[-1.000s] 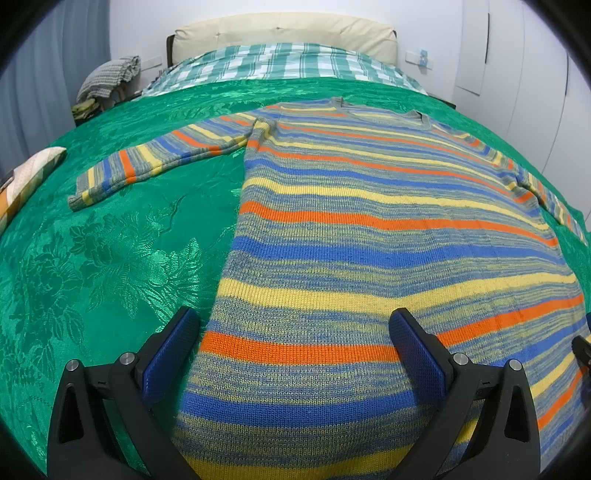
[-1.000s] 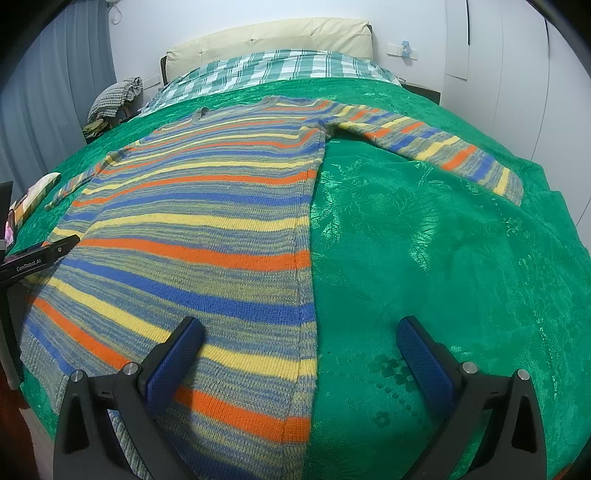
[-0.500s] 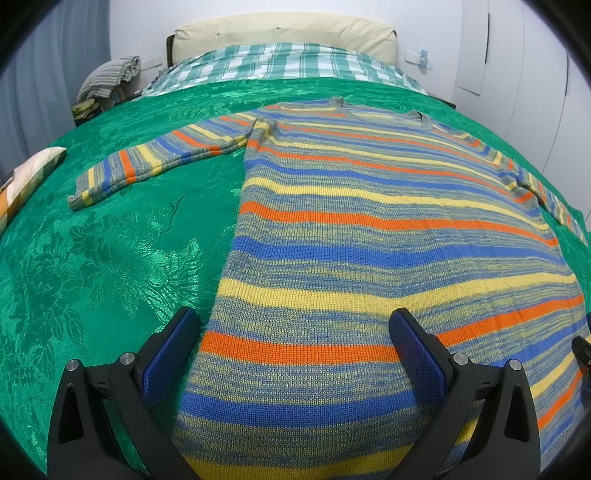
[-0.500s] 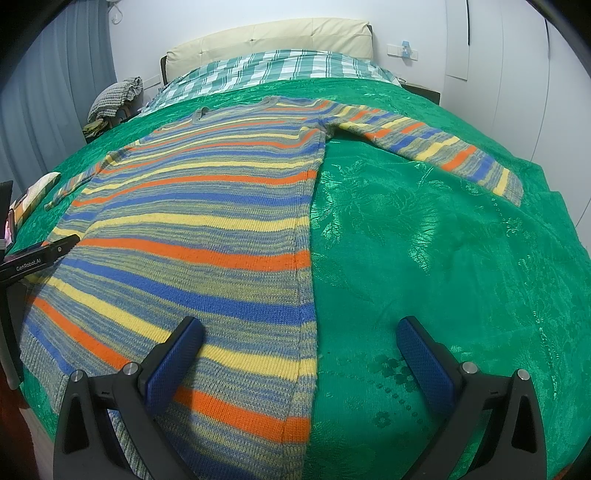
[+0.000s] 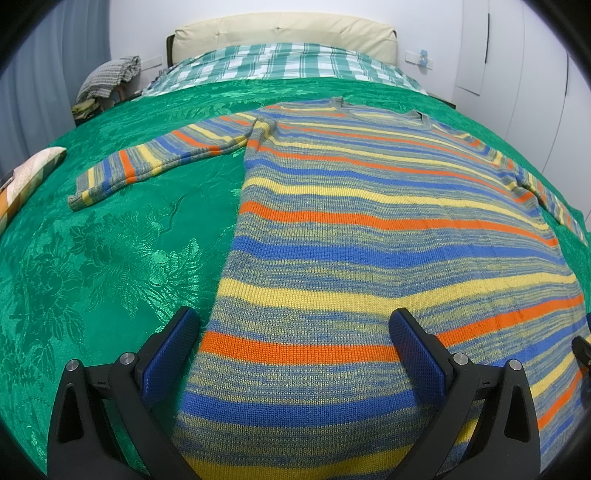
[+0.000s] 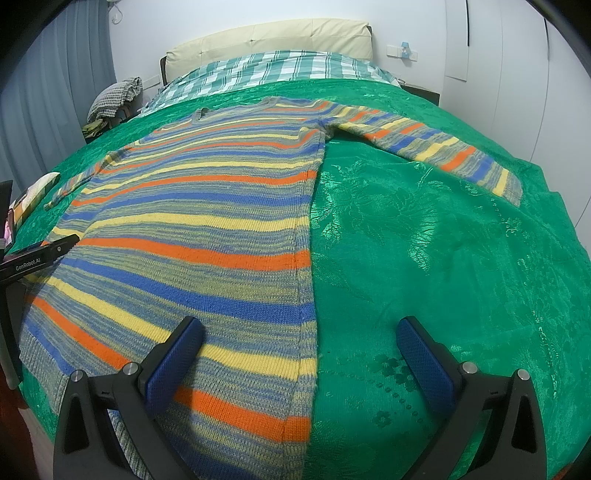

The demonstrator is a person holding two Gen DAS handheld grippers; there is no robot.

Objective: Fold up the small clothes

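Observation:
A striped knit sweater in blue, yellow and orange lies flat on a green bedspread, sleeves spread out to both sides. My left gripper is open and hovers over the sweater's lower left side edge, with nothing between its blue pads. In the right wrist view the same sweater fills the left half. My right gripper is open above the sweater's lower right side edge. The left gripper's body shows at the left border of that view.
A green plaid blanket and a cream headboard lie at the far end. A pile of clothes sits at the far left, a patterned cushion on the left edge. White wardrobe doors stand to the right.

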